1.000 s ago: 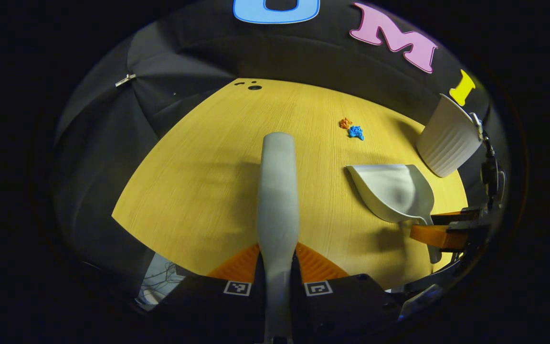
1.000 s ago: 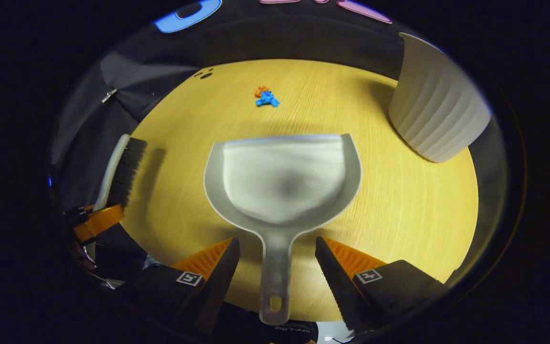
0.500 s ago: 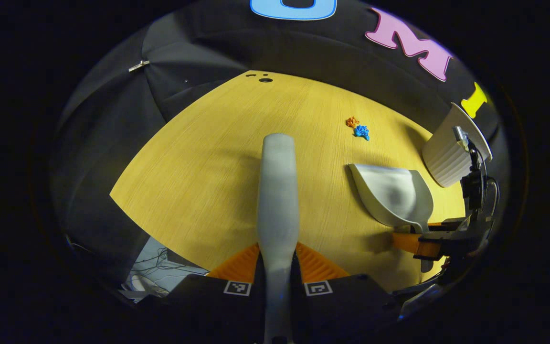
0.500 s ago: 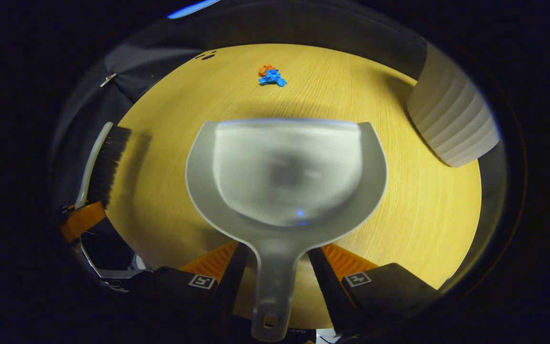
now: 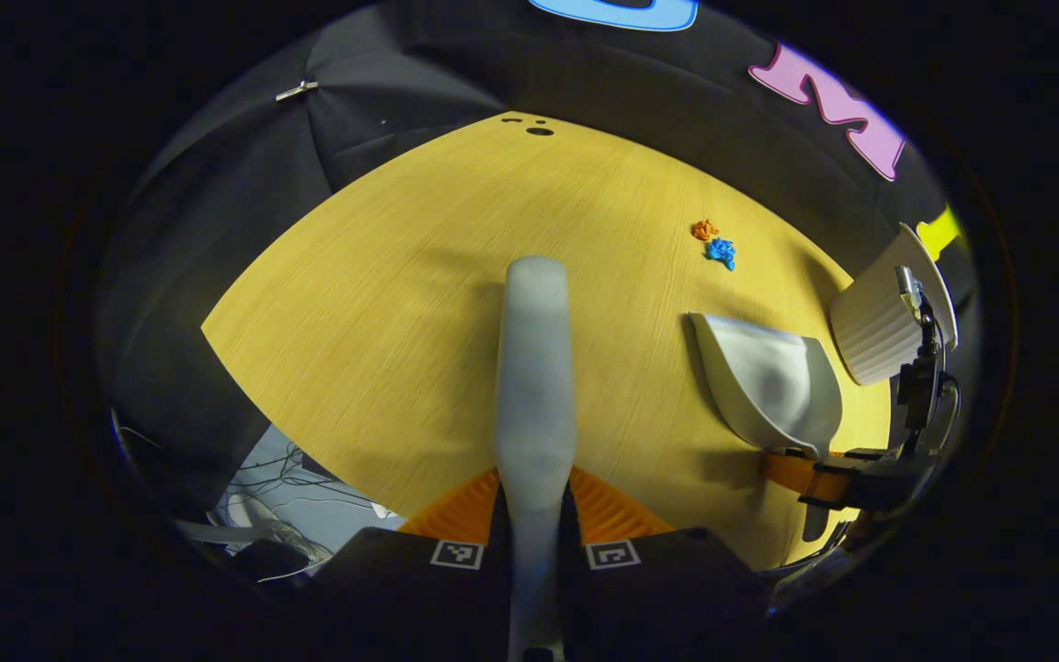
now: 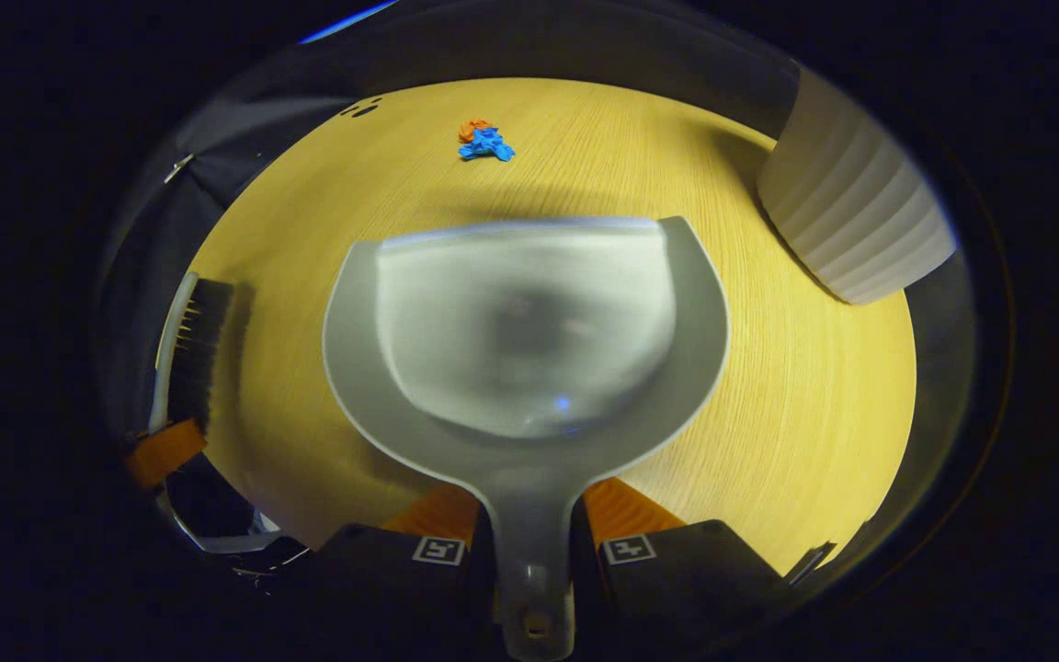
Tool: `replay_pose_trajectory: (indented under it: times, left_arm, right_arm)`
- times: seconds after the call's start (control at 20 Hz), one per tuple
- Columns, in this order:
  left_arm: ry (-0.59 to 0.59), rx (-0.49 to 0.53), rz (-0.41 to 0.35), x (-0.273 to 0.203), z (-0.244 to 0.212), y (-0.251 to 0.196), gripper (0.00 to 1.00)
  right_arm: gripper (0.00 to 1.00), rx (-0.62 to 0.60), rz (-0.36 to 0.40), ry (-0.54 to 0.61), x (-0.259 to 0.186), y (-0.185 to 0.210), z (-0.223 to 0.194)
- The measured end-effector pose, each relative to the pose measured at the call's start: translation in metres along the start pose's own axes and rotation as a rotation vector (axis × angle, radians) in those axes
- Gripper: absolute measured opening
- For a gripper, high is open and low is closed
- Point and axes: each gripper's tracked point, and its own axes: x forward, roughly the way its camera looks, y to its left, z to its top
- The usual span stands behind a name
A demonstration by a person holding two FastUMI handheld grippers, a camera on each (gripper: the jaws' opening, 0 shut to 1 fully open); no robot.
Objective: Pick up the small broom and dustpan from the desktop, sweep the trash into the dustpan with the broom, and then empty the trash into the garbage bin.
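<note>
Right gripper view: fingers (image 6: 530, 518) pinching one dustpan (image 6: 526, 331); left fingers (image 5: 534, 506) pinching one broom (image 5: 535, 368); two trash scraps (image 6: 485, 144).

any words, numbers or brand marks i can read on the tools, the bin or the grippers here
None can be read.
Black-and-white square code markers on the left gripper: patterns, no letters.
Like markers on the right gripper: also patterns only.
Pale grey plastic broom handle, grey plastic dustpan, white ribbed garbage bin: no print visible.
</note>
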Motion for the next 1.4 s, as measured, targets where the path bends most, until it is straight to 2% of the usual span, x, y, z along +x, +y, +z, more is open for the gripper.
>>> replay_pose_trajectory:
  times: [0.25, 0.3, 0.35, 0.4, 0.5, 0.55, 0.6, 0.7, 0.75, 0.8, 0.9, 0.95, 1.0, 1.1, 1.15, 1.2, 1.3, 1.35, 1.4]
  left_arm:
    - [0.008, 0.018, 0.014, 0.01, 0.012, -0.004, 0.26]
    - [0.011, 0.035, 0.011, 0.012, 0.017, -0.007, 0.22]
    - [0.017, 0.056, 0.007, 0.013, 0.022, -0.008, 0.26]
    - [0.026, 0.078, 0.004, 0.016, 0.029, -0.011, 0.22]
    - [0.04, 0.123, 0.001, 0.022, 0.043, -0.017, 0.26]
    - [0.039, 0.146, 0.001, 0.028, 0.051, -0.021, 0.26]
    - [0.036, 0.171, 0.0, 0.033, 0.061, -0.026, 0.27]
    - [0.027, 0.227, -0.011, 0.046, 0.08, -0.039, 0.27]
    - [0.026, 0.26, -0.018, 0.052, 0.09, -0.047, 0.23]
    - [0.03, 0.288, -0.025, 0.059, 0.099, -0.054, 0.27]
    - [0.029, 0.32, -0.056, 0.075, 0.118, -0.075, 0.26]
    - [0.024, 0.346, -0.063, 0.083, 0.13, -0.083, 0.26]
    - [0.02, 0.39, -0.054, 0.092, 0.143, -0.087, 0.26]
    - [0.003, 0.504, -0.033, 0.109, 0.169, -0.096, 0.24]
    - [-0.002, 0.561, -0.024, 0.117, 0.181, -0.102, 0.27]
    - [-0.014, 0.607, -0.005, 0.123, 0.193, -0.104, 0.26]
    - [-0.027, 0.691, 0.015, 0.138, 0.212, -0.117, 0.27]
    - [-0.032, 0.728, 0.023, 0.142, 0.22, -0.123, 0.3]
    - [-0.04, 0.769, 0.02, 0.149, 0.228, -0.129, 0.27]
  right_arm:
    - [0.37, -0.031, 0.095, 0.014, 0.001, 0.0, 0.0]
    - [0.41, -0.031, 0.099, 0.022, 0.001, 0.0, 0.0]
    - [0.36, -0.038, 0.103, 0.023, 0.0, 0.0, 0.0]
    - [0.36, -0.054, 0.102, 0.022, 0.0, -0.002, 0.001]
    - [0.36, -0.078, 0.104, 0.007, 0.0, -0.008, 0.002]
    - [0.41, -0.091, 0.107, 0.003, 0.0, -0.011, 0.002]
    - [0.36, -0.107, 0.109, 0.0, 0.0, -0.014, 0.002]
    - [0.4, -0.14, 0.12, -0.014, -0.003, -0.021, 0.002]
    - [0.4, -0.156, 0.123, -0.029, -0.007, -0.025, 0.004]
    - [0.36, -0.169, 0.124, -0.051, -0.01, -0.028, 0.008]
    - [0.36, -0.196, 0.127, -0.057, -0.012, -0.034, 0.009]
    - [0.32, -0.199, 0.134, -0.054, -0.013, -0.037, 0.008]
    - [0.4, -0.198, 0.142, -0.05, -0.015, -0.039, 0.007]
    - [0.36, -0.192, 0.154, -0.052, -0.021, -0.048, 0.006]
    - [0.4, -0.197, 0.154, -0.055, -0.024, -0.052, 0.006]
    - [0.36, -0.207, 0.151, -0.061, -0.025, -0.058, 0.007]
    - [0.4, -0.237, 0.147, -0.063, -0.025, -0.07, 0.007]
    - [0.36, -0.252, 0.146, -0.055, -0.024, -0.075, 0.006]
    - [0.4, -0.264, 0.147, -0.045, -0.024, -0.079, 0.005]
